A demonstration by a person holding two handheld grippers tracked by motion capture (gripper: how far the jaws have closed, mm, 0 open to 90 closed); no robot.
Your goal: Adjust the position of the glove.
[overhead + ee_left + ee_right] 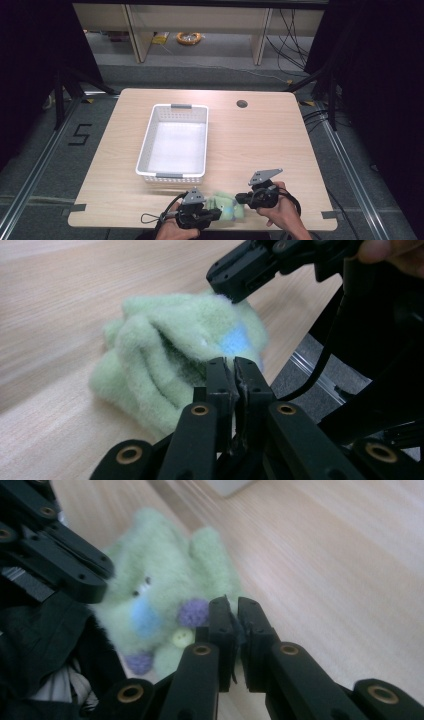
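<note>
A pale green plush toy (225, 206) with a blue snout and purple patches lies near the table's front edge, between my two grippers. In the left gripper view the plush toy (165, 355) lies just beyond my left gripper (233, 362), whose jaws stand pressed together with nothing visible between them. In the high view my left gripper (216, 214) is at the toy's near left side. My right gripper (240, 198) is at the toy's right side. In the right gripper view its jaws (234, 602) stand together beside the plush toy (165, 595), with nothing seen between the pads.
A white plastic basket (145, 145) stands on the wooden table (260, 140) left of centre, behind the toy, with nothing in it. A round cable hole (242, 104) sits at the back right. The table's front edge runs just below the hands.
</note>
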